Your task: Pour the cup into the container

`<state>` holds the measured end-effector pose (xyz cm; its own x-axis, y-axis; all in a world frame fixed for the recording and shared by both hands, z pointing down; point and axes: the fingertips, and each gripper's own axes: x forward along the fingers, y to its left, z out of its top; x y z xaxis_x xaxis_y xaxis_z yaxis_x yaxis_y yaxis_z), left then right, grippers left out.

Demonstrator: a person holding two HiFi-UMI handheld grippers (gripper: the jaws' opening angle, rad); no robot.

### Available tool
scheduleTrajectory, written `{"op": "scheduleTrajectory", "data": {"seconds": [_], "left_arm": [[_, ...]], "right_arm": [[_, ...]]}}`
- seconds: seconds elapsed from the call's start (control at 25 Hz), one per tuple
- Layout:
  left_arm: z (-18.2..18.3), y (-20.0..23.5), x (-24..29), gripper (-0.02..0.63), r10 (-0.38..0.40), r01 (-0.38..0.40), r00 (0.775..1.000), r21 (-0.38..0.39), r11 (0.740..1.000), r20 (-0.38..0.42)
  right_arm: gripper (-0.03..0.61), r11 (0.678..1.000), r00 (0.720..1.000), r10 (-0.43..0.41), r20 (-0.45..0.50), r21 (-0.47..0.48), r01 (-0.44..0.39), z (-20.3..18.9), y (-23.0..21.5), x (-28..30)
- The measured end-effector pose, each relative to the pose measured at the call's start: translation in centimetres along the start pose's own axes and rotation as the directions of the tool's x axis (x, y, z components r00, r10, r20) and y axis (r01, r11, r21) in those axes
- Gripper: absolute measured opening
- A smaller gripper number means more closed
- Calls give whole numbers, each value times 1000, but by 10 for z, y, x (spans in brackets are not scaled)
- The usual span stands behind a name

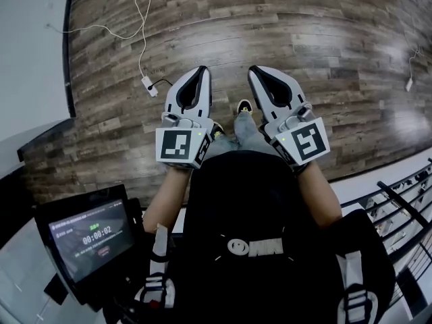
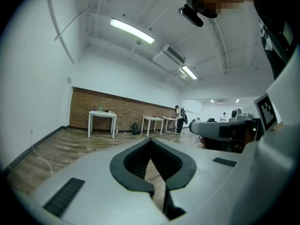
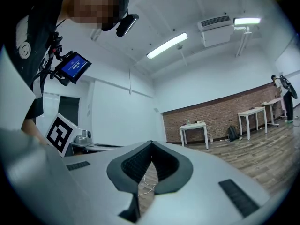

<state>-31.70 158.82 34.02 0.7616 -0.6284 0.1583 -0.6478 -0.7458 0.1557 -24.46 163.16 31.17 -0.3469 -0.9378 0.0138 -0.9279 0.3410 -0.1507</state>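
over the wooden floor (image 1: 304,32), the left gripper (image 1: 200,71) and the right gripper (image 1: 257,70) sit side by side in front of the person, and both claws are closed, tips together, with nothing held in them. down at the left a small screen (image 1: 90,238) shows the numbers 00:00:02, and a white cable (image 1: 140,39) lies on the floor. far off, a white table (image 2: 102,115) stands by a brick wall (image 2: 122,109) with small things on it, too small to tell if the cup or the container is there.
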Motion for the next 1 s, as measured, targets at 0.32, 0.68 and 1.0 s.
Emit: {"op": "scheduleTrajectory", "data": {"seconds": [0.32,0.68,1.0], "left_arm": [[8,-14,59,2,20,-20,1000,25,1000,-12],[12,11,86,2,26,-26,999,22,999,-23],[25,82,118,2,26,-26,1000,-6,1000,-13]], "right_arm": [[3,999,999,37,13,-10,-36,8,-66,13],[3,999,999,27,26,41,-28,10,-89,50],[3,999,1000,24,2,47,-24,6,-97,130]]}}
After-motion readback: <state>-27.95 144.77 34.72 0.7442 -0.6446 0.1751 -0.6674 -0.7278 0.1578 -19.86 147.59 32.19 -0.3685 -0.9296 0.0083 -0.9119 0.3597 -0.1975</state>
